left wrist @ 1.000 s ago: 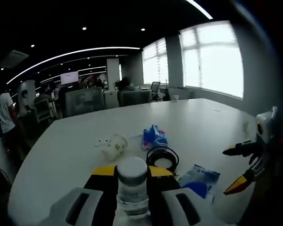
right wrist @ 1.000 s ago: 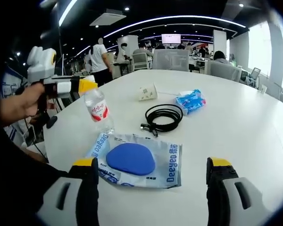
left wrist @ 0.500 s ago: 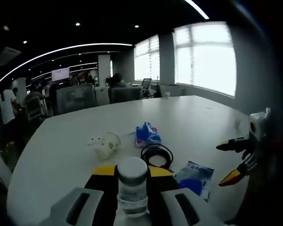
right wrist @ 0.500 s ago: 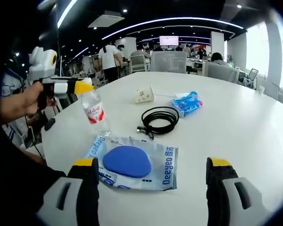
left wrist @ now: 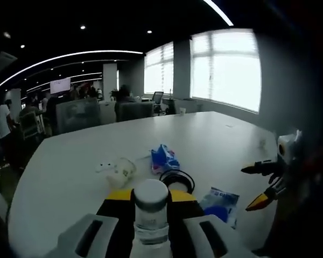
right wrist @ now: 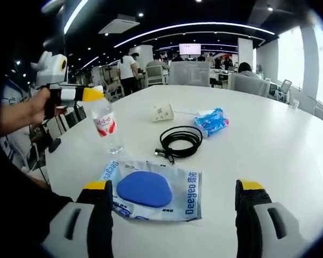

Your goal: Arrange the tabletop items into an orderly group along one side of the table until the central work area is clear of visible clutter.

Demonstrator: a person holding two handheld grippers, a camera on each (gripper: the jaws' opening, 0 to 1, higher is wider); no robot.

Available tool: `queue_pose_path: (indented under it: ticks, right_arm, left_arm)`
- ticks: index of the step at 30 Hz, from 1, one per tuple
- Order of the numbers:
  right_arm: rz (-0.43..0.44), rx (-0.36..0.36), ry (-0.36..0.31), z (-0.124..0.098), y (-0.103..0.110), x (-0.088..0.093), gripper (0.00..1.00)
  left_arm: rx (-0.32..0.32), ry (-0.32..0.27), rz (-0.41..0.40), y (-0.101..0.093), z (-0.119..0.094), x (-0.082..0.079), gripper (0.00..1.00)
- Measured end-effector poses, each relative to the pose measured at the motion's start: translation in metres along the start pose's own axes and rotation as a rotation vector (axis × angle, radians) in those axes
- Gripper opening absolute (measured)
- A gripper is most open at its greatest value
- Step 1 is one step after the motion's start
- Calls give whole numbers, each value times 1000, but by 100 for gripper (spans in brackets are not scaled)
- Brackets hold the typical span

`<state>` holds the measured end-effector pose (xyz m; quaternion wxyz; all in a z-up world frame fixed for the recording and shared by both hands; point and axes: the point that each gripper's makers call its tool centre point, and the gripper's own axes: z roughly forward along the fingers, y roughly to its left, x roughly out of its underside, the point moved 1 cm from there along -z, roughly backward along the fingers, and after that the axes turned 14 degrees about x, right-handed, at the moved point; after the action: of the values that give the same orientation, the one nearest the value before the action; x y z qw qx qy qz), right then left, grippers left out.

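We judge the water bottle (left wrist: 151, 215) is being carried to the side group; next we must set it down upright at the table (right wrist: 290, 140) edge; our left gripper (left wrist: 151, 207) pinches its neck, lifted above the tabletop; our right gripper (right wrist: 172, 207) hangs spread, empty, above the blue-pad packet (right wrist: 153, 188); beyond lie the black cable coil (right wrist: 182, 141) and tissue pack (right wrist: 211, 120).

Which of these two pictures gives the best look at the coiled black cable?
The right gripper view: the black cable lies whole and unobstructed on the white table, beyond the blue-and-white packet. In the left gripper view the cable is smaller, and its near side is hidden behind the water bottle held by the left gripper.
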<state>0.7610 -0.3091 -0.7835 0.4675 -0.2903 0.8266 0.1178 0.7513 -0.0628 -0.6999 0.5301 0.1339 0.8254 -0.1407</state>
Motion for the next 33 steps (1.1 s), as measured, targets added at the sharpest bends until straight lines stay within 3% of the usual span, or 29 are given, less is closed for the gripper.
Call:
queue_pose_path:
  ticks: [17,33]
  right_arm:
    - [19,33,-36,-1,6,-16,91]
    - [16,62,-23,0,19,-15,90]
  left_arm:
    - [152,16,80,38,-12,-32,19]
    - [205,16,43,76,-6,-31,19]
